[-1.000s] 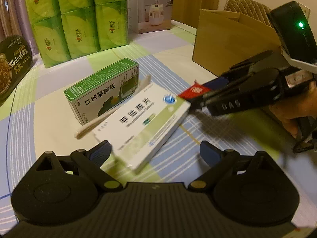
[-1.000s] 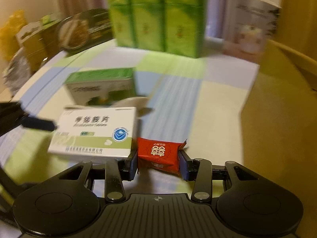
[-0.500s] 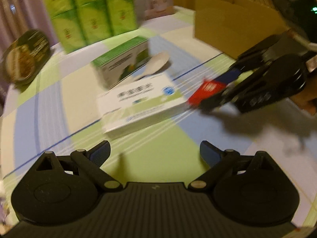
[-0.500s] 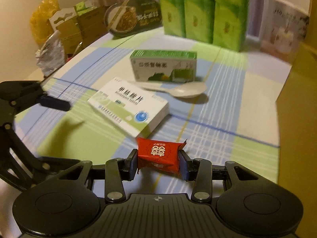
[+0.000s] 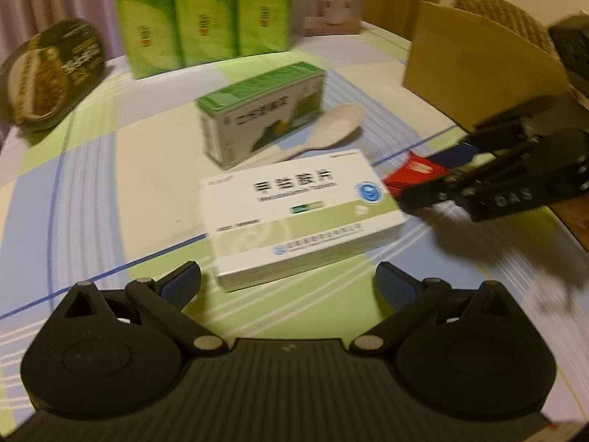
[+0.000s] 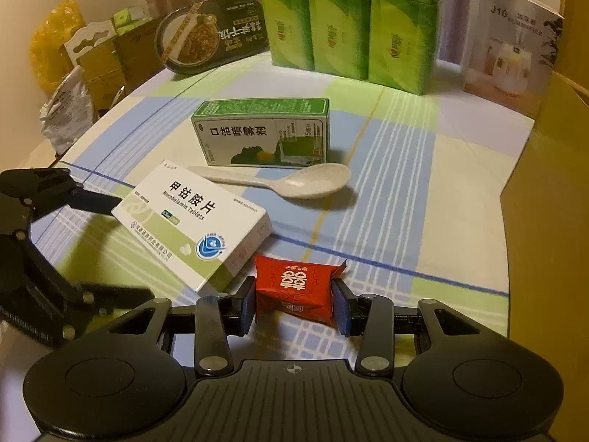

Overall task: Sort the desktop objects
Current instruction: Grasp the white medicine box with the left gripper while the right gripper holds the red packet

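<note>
From the left wrist view we see our left claw (image 5: 289,281) spread wide with nothing between its fingers, hanging low over the tabletop (image 5: 73,199) just short of the white pill box (image 5: 298,213). We judge it is lined up to take that box next, since the spread is wider than the near end of the box. Behind the box a green box (image 5: 261,114) stands on its long side, and a pale spoon (image 5: 324,132) lies against its foot with its handle running toward the white box. At the right the right claw (image 5: 416,180) comes in from the side, pinching a red candy (image 5: 412,175) beside the far corner of the white box. A cardboard box (image 5: 475,66) stands open beyond it, likely the place where sorted things go.

From the right wrist view our right claw (image 6: 294,304) is pressed on the red candy (image 6: 294,287), one pad on each short end, so the wrapper sits flat and held clear of the cloth. The white pill box (image 6: 191,221) lies just left of it, the spoon (image 6: 294,182) and green box (image 6: 263,132) farther back. The left claw (image 6: 99,243) shows at the left edge, its fingers on either side of the white box's end. The brown wall of the cardboard box (image 6: 552,221) fills the right side, close enough that we think the candy is bound there.
</note>
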